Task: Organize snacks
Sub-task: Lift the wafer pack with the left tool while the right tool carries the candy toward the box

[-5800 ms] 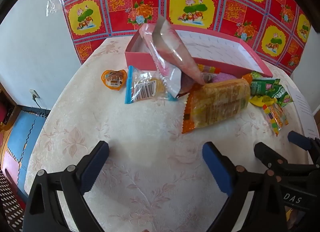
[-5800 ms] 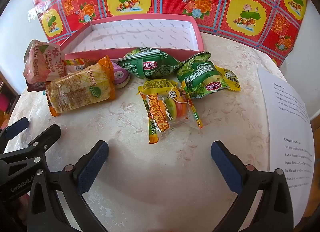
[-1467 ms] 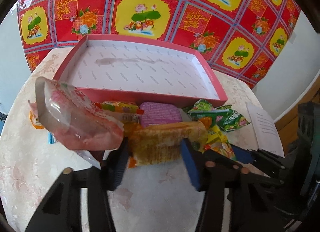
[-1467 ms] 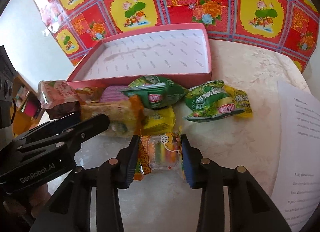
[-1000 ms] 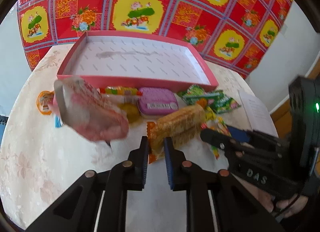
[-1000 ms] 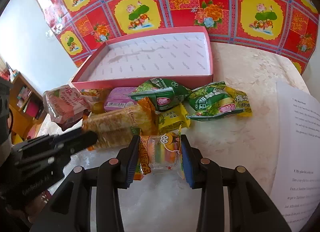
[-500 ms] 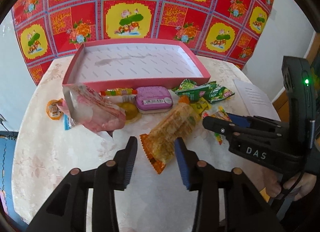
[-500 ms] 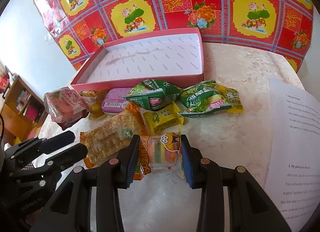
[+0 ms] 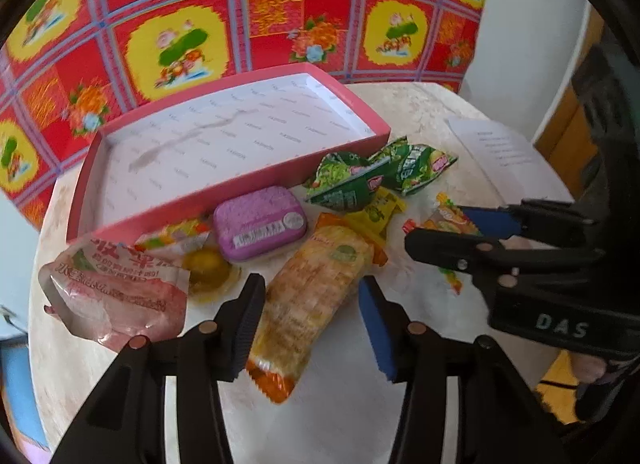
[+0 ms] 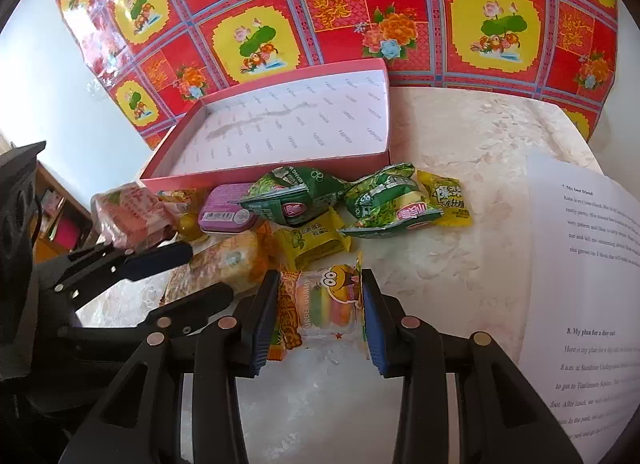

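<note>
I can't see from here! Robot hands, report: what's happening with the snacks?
Right gripper shut on burger gummy pack. Left gripper opening around rice cracker pack. Pink box empty, nothing blocking.

Nearly six seconds ago both grippers hung back from the snacks with their jaws spread wide. Since then the right gripper (image 10: 316, 314) has come in and clamped the burger gummy pack (image 10: 320, 308), which has slid toward the near bench (image 10: 472, 144) edge, away from the green packets. The left gripper (image 9: 310, 328) moved up to the long orange-ended cracker pack (image 9: 316, 296), pinched shut a second ago at that pack's near end, and its jaws are opening now with the pack between them, the pack having swung from lying crosswise to pointing toward the camera
</note>
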### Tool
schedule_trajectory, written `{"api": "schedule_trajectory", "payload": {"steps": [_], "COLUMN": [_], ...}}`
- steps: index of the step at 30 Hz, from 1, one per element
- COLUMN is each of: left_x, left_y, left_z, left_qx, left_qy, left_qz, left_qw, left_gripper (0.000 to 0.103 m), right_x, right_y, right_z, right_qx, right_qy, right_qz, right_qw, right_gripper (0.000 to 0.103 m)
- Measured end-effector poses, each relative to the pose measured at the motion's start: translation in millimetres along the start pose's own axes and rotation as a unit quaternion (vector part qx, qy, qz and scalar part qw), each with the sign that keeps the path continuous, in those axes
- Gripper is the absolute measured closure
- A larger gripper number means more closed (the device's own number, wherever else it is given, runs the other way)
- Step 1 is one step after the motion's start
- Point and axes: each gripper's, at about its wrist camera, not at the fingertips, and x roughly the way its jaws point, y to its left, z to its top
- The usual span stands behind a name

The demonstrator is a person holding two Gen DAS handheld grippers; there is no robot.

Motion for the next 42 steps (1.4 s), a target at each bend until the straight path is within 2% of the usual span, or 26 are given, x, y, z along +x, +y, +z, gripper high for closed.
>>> {"api": "schedule_trajectory", "payload": {"steps": [6,12,15,17,32,42], "left_x": [12,19,17,14,-35,-61], "left_y": [-7,-3,-2,-1,23,47], "left_z": [-2,-5,-7,-9,-23,-10], "left_qx": [0.025,-0.006,-0.013,-0.026,-0.097,-0.132], "left_qy": [0.015,0.013,0.008,0.008,-0.033,-0.070], "left_qz": [-0.002,-0.010,-0.025,-0.038,-0.049,-0.024], "left_qw": [0.9996,0.9998,0.9996,0.9989,0.9936,0.9885], "left_gripper": [0.051,0.050,0.061,0.062,0.062,0.062], "right_x": [3,3,3,3,-18,-25], "right_y": [0,1,1,2,25,42], "right_z": [0,1,1,1,3,20], "right_qx": [0.003,0.005,0.003,0.002,-0.019,-0.034], "right_qy": [0.004,0.005,0.004,0.003,-0.012,-0.025], "right_qz": [0.002,0.000,0.000,-0.001,0.001,0.006], "right_qw": [1.000,1.000,1.000,1.000,1.000,0.999], "right_gripper": [0.063,0.063,0.063,0.063,0.063,0.063]}}
